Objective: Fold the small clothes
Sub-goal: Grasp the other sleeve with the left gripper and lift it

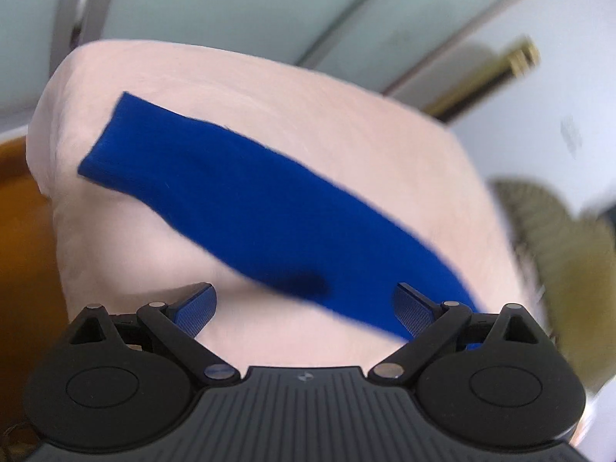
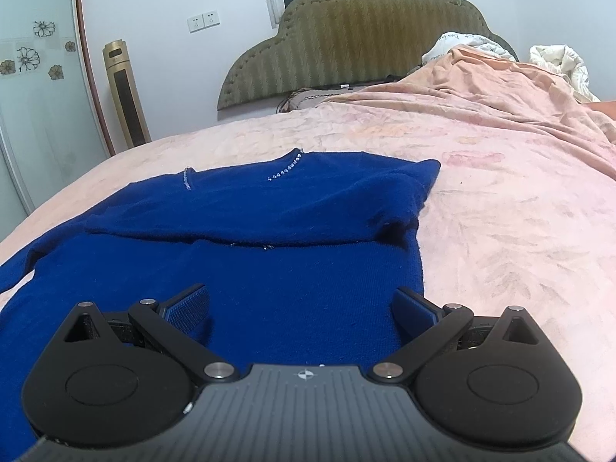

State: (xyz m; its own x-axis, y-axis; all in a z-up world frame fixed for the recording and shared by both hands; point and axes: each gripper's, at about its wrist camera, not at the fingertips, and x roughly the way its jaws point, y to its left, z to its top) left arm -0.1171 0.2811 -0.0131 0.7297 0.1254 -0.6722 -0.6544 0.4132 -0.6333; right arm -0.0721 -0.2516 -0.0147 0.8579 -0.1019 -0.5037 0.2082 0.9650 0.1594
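Sweater, deep blue knit, lies flat on the pink bedspread and fills the lower left of the right wrist view. Its upper part is folded down over the body, forming a horizontal fold edge across the middle of the garment. A line of small silver beads runs along the neckline at 12 o'clock from the garment's centre. One sleeve is laid out as a long blue strip on the bedspread in the blurred left wrist view, running diagonally from 10 o'clock to 4 o'clock.

Right hand-held gripper sits low over the sweater body, its blue-padded fingers spread wide apart with nothing between them; the right edge of the garment passes just inside the right finger. Left hand-held gripper is likewise spread wide and holds nothing; the lower end of the sleeve passes beside its right finger, though contact cannot be judged because of the blur.

Beyond the sweater, at 12 o'clock in the right wrist view, stands an olive padded headboard. A rumpled pink blanket and white bedding lie at 2 o'clock. A gold tower fan stands against the wall at 10 o'clock, with two white wall sockets above and to its right.
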